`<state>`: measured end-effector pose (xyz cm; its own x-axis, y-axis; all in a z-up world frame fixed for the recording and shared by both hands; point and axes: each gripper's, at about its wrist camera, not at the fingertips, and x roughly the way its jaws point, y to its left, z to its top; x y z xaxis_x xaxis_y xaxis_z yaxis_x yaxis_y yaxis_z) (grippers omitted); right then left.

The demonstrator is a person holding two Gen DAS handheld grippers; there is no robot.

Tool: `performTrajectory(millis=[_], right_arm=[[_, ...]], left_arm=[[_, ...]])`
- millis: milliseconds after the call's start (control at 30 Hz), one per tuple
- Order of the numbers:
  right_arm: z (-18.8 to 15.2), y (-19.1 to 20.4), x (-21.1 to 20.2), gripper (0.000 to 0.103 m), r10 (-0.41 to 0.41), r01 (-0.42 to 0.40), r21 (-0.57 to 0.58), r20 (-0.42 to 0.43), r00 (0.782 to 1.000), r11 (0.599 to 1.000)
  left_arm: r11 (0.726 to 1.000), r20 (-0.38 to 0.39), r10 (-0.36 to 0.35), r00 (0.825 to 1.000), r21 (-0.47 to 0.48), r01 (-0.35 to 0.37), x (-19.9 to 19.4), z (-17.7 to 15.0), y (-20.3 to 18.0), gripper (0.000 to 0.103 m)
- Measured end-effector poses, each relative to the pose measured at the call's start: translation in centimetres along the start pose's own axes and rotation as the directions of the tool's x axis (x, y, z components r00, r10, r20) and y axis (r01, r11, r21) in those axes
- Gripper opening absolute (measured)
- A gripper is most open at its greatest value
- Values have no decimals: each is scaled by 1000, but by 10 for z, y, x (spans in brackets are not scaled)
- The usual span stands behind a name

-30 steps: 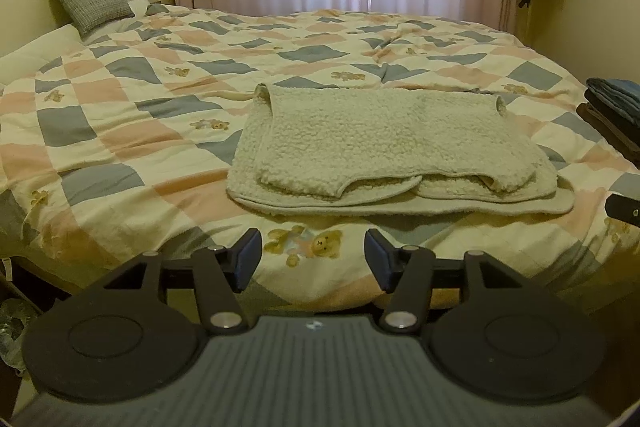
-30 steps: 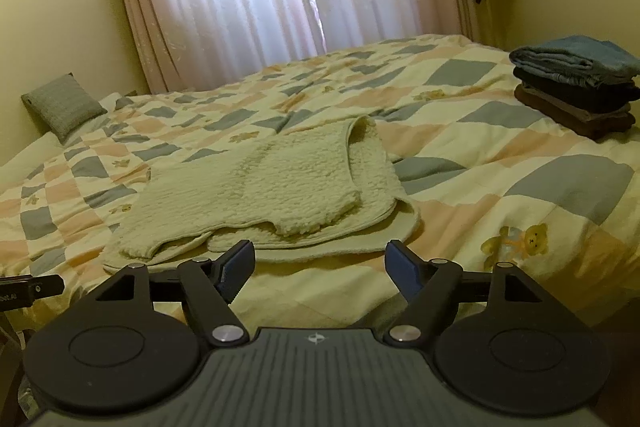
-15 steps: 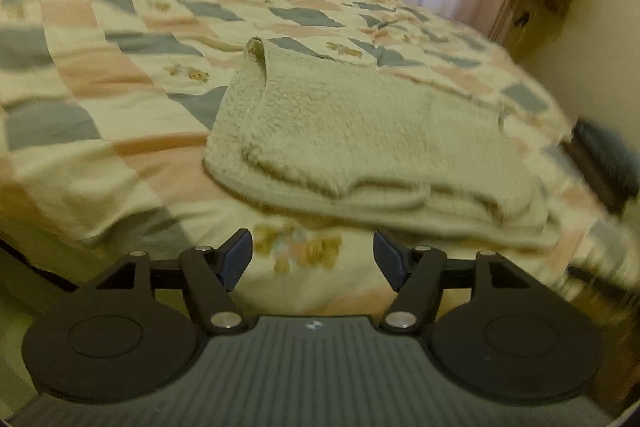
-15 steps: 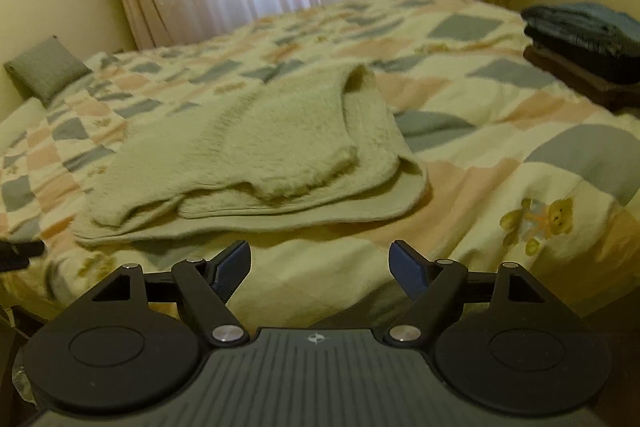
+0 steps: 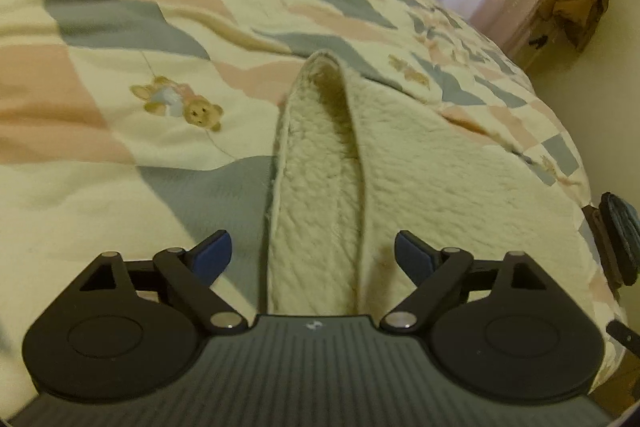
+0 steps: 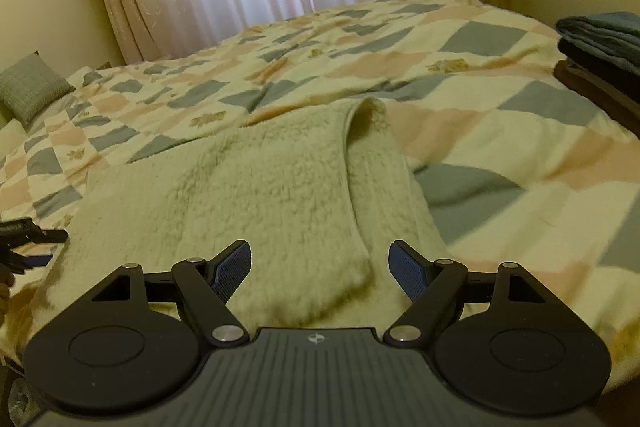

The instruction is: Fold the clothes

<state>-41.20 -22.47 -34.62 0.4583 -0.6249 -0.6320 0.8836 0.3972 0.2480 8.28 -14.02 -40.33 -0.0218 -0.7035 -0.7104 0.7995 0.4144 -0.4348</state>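
on the checked quilt (image 6: 500,75) lies a fleece garment (image 6: 260,187); left tongs (image 5: 310,253) and right tongs (image 6: 320,267) gape wide, holding nothing.

Fleece garment (image 6: 260,187) on quilt (image 6: 500,131)

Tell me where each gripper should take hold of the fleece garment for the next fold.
Grip the fleece garment at its two near corners, coming in low from the bed's near edge. The left gripper already straddles the left end's layered edge; the right gripper, also open, faces the right end's doubled edge.
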Motion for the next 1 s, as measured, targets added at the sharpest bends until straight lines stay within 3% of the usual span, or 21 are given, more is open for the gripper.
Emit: performTrajectory(millis=[100,167,200,267,333,400,433,500,633,700,800,900,1000], right_arm=[[5,0,13,78,12,-12,8,0,1000,1000],[6,-1,17,78,36,-36,10,25,999,999],[7,-1,19,76,50,-50,9,39,998,999],[9,-1,23,62,81,-80,-9,45,996,997],[10,-1,31,21,106,-106,-31,16,994,994],[10,-4,42,10,121,-122,-29,-32,992,992],[8,-7,49,8,122,-123,-25,-64,991,992],[3,-15,57,0,125,-126,-10,-94,988,992],[2,-27,60,0,168,-163,56,-101,981,985],[1,-32,59,0,191,-183,83,-98,977,980],[1,-41,57,0,228,-214,143,-85,970,966],[6,-59,46,0,271,-256,234,-36,962,938],[15,-83,38,13,298,-285,317,8,954,905]], left_arm=[[993,-11,-114,993,-14,114,12,1,7,94],[986,-23,-167,986,-8,167,16,1,5,92],[983,-31,-182,983,-1,182,18,2,4,86],[984,-45,-179,983,16,179,24,1,-1,78],[982,-52,-189,981,18,190,27,-1,-1,55],[973,-51,-229,972,-20,228,25,-1,1,37],[972,-46,-234,971,-21,233,22,0,0,33],[981,-35,-192,981,16,193,14,4,-12,28],[976,20,-75,997,209,70,-18,20,-74,23],[939,64,-20,998,345,-3,-35,26,-120,21],[857,74,-34,997,515,-9,-43,26,-207,15],[757,33,-64,997,653,26,-23,2,-284,16],[682,-58,-90,994,724,103,18,-37,-341,15]])
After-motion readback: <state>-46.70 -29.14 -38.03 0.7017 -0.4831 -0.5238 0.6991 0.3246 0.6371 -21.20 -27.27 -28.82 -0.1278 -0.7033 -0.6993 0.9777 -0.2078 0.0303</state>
